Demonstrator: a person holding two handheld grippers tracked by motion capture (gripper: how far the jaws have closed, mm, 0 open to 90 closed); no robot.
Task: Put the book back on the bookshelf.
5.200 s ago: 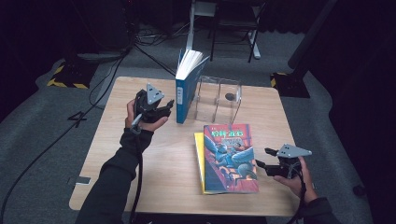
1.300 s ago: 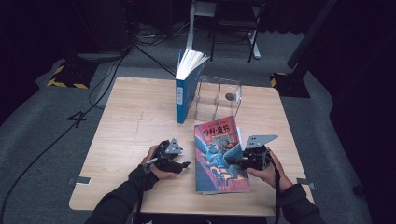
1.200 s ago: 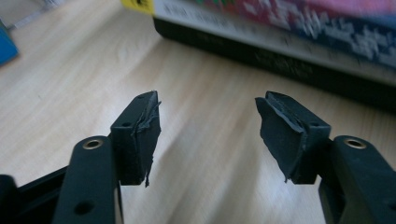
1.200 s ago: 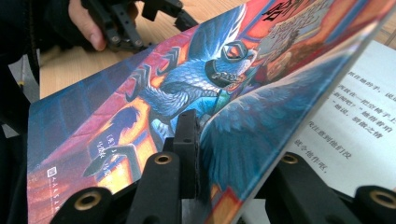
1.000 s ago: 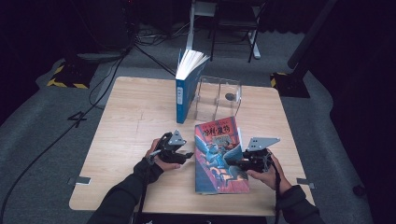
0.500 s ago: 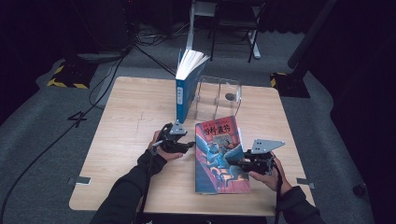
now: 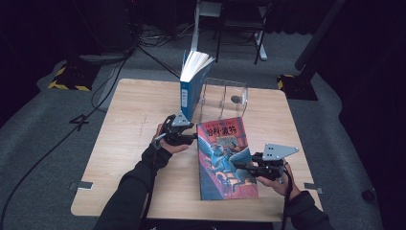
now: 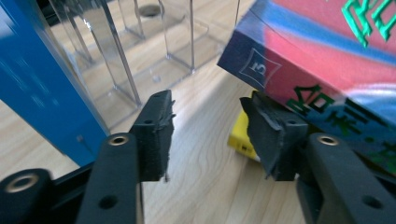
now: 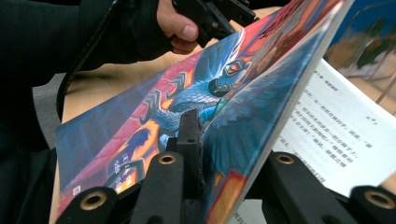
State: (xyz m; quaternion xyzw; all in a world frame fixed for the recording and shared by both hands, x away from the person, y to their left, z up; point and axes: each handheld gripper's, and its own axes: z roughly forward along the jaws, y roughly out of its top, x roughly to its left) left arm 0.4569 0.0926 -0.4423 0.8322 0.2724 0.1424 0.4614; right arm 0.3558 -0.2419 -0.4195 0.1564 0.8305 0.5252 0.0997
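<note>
Wooden table (image 7: 124, 124), right gripper (image 9: 219, 154) exposing book (image 9: 187, 88) pages

The left gripper (image 7: 191, 138) now sits at the top left corner of the colourful book (image 7: 225, 158), up from mid-table. The right gripper (image 7: 242, 167) has the front cover raised higher.

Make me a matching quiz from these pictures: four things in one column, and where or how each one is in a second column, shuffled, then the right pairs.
1. blue book
2. colourful book
3. left gripper
4. clear rack

a. open, jaws at a book's spine corner
b. front cover pinched by the right gripper
c. stands upright, pages fanned
d. stands behind the colourful book, no book in it

Pairs: 1-c, 2-b, 3-a, 4-d
</note>
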